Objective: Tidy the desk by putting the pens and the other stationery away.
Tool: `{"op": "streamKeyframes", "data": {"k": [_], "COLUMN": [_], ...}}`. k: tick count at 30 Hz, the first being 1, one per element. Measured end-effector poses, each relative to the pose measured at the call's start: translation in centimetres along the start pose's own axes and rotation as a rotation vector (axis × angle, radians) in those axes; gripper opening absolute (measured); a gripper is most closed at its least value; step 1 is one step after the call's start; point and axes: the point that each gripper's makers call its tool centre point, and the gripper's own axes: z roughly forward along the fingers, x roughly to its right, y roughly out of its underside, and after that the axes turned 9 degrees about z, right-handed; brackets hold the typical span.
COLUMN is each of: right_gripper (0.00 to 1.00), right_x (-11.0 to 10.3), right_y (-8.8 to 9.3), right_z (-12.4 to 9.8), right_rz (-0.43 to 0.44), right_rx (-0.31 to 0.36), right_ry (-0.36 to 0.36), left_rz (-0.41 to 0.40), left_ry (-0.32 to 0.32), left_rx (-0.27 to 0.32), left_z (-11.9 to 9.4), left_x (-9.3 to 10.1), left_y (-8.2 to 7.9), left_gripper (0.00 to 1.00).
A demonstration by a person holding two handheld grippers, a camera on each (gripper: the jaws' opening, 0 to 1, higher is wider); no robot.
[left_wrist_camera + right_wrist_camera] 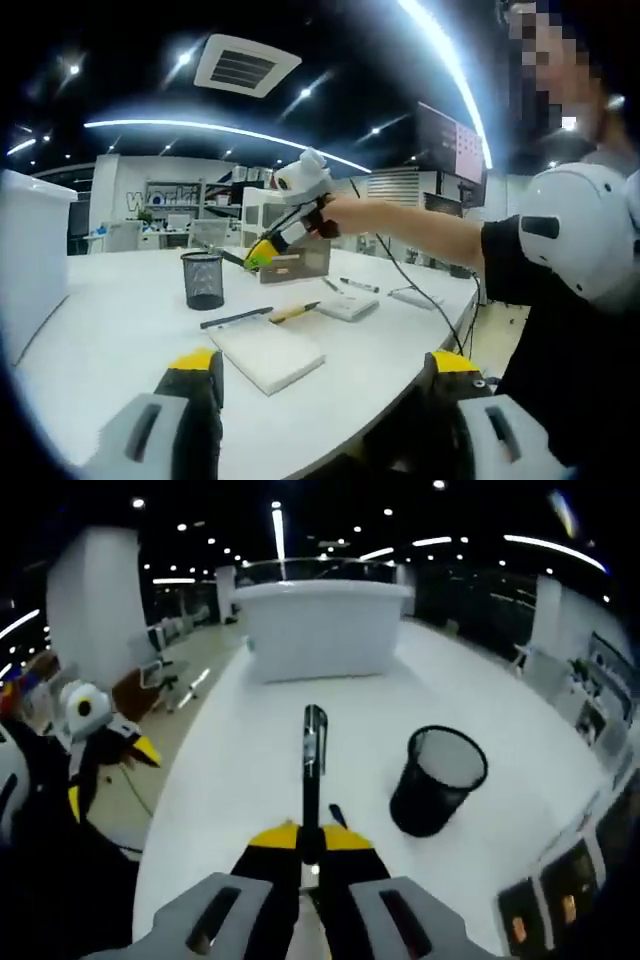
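Observation:
My right gripper (311, 835) is shut on a black pen (313, 765) that sticks out ahead of the jaws, above the white table (230, 780). A black mesh pen cup (437, 780) stands upright just to the right of the pen's tip. In the left gripper view the same right gripper (258, 257), held by a hand, hovers a little right of and above the pen cup (203, 280). My left gripper (325, 375) is open, with nothing between its jaws, near the table's front edge. On the table lie a black pen (235, 318), a yellow-handled tool (293, 312) and another pen (358, 285).
A white pad (267, 352) lies just ahead of my left jaws, with a small white block (347, 305) behind it. A grey box (295, 262) stands at the back. A large white bin (320, 625) sits at the table's far end. The person's arm (420, 230) reaches across.

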Motion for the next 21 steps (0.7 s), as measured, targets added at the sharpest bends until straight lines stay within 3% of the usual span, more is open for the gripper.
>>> {"op": "streamKeyframes", "data": {"k": [6,13,17,21], "right_gripper": [0.03,0.04,0.04,0.04], "right_x": [-0.3,-2.2,-2.6,-2.9], "right_y": [0.8,2.9,3.5,4.8], "right_z": [-3.8,-8.3,-10.6,-12.3], "right_rz": [0.029,0.064,0.101,0.128], "right_rx": [0.12,0.246,0.37,0.434], "right_ry": [0.036,0.047,0.068,0.092], "left_rz": [-0.005,-0.003,-0.007,-0.008], "left_ry": [0.008,0.011,0.011,0.016], "left_rx": [0.008,0.012,0.015,0.008], "left_z": [0.5,0.8,1.0,1.3], "left_x": [-0.2,-0.2,-0.2,-0.2], "left_y": [-0.3,-0.6,-0.7,-0.7], "left_gripper": [0.81,0.81,0.81,0.81]}}
